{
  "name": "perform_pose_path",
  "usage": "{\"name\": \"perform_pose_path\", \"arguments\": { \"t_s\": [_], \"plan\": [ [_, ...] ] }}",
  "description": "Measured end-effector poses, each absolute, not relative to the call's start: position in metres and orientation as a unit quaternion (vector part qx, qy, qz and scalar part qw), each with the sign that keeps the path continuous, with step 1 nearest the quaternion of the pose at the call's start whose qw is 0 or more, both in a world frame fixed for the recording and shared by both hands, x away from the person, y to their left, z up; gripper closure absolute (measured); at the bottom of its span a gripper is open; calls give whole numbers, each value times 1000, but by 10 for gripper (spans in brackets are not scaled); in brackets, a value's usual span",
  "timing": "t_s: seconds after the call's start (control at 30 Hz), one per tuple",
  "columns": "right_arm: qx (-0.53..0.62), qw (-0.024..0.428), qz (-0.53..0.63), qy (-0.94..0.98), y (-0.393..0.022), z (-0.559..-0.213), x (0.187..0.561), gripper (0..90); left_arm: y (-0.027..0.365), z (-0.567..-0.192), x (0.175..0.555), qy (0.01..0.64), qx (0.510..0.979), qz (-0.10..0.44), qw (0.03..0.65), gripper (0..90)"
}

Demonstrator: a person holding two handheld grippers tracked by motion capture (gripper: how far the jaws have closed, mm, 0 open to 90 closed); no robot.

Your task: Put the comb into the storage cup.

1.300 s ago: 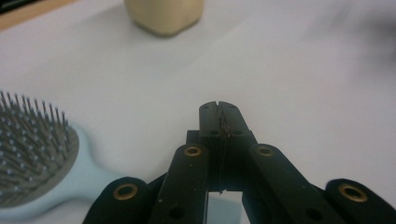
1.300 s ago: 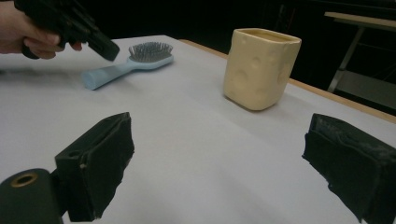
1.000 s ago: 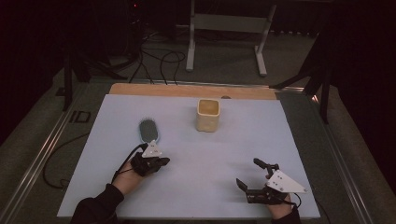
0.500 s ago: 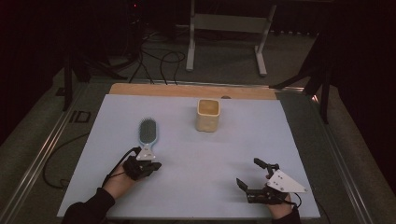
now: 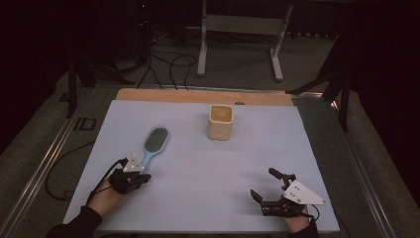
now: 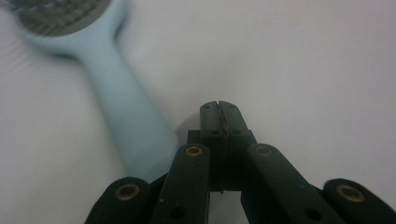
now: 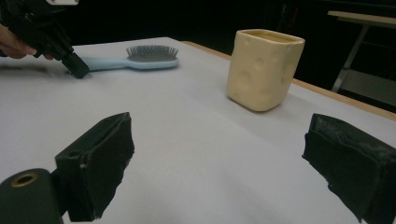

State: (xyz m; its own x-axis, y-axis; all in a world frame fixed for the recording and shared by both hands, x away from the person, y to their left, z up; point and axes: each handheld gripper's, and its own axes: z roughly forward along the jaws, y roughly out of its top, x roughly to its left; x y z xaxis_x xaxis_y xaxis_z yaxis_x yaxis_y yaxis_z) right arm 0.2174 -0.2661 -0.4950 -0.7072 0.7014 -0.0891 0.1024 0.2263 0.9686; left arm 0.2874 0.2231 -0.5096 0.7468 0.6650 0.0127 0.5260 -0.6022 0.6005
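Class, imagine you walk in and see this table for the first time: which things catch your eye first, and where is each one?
A pale yellow cup with round dimples stands upright toward the far middle of the white table. A light blue hairbrush lies flat at the left, bristles up, with the shut left tongs right beside its handle end. The right tongs wait open at the near right corner, pointed toward the cup.

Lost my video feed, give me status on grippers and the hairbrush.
Left gripper shut, empty, beside hairbrush handle. Right gripper open, empty. Hairbrush flat on table; cup apart, nothing blocking.
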Motion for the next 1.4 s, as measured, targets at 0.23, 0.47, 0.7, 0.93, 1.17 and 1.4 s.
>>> {"name": "perform_pose_path", "arguments": {
  "t_s": [0.23,0.47,0.7,0.93,1.17,1.4],
  "plan": [
    [274,267,557,737,-266,-495,218,79,240,-509,288,350,881,131,289,900],
    [274,266,558,737,-266,-496,218,79,256,-510,292,374,872,139,285,900],
    [277,264,560,735,-267,-495,219,79,266,-507,293,381,865,136,298,900],
    [276,264,558,737,-266,-496,218,79,271,-490,289,370,861,129,323,900],
    [275,264,557,738,-266,-496,219,79,274,-463,288,369,855,141,336,900],
    [275,264,557,737,-266,-496,218,79,276,-442,288,368,852,152,340,799]
  ]
}}
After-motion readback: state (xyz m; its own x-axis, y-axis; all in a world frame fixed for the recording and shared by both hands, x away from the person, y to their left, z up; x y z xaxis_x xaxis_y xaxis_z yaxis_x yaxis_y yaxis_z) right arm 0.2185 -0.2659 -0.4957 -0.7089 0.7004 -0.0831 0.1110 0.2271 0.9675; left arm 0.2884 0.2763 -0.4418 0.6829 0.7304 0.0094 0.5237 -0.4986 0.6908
